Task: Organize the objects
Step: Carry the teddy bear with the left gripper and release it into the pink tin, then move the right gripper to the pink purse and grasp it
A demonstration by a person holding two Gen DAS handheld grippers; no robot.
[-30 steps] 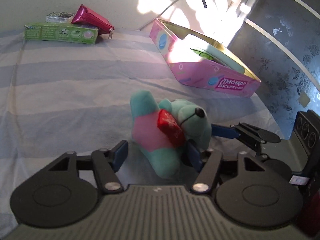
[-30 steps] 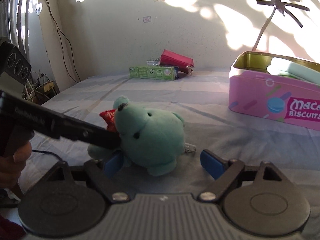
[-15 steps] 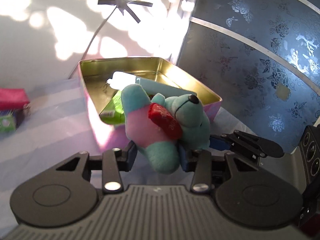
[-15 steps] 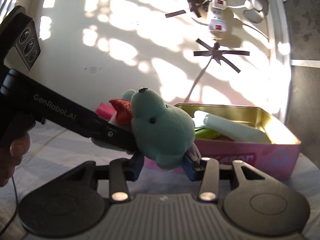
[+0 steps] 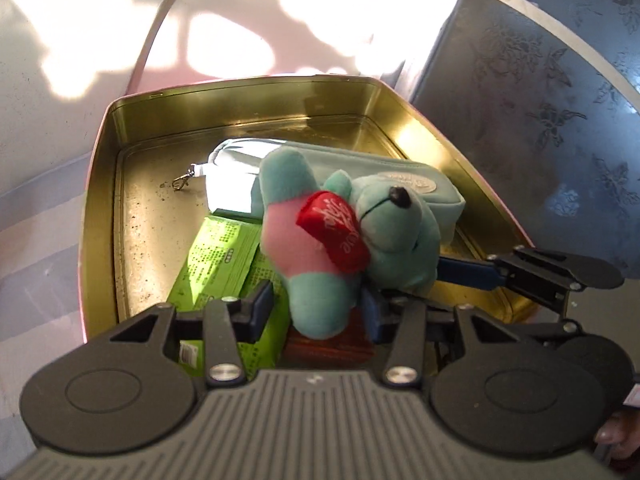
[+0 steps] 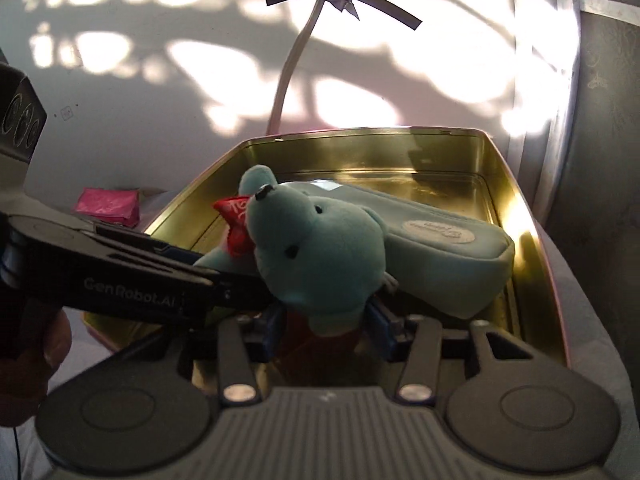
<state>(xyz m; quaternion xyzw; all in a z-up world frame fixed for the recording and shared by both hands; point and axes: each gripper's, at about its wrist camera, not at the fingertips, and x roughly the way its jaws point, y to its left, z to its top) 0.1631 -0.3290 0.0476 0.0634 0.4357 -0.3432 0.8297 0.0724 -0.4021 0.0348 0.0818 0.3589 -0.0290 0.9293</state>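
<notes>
Care is needed: the teddy bear (image 5: 340,240), pinched by both grippers' jaws, should be lowered into the tin (image 5: 240,96) before being released.

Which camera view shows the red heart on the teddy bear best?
The left wrist view. There the red heart faces the camera on the teddy bear, fully lit, with white lettering visible. In the right wrist view only a red edge shows beside the bear's snout; the head hides the rest.
</notes>
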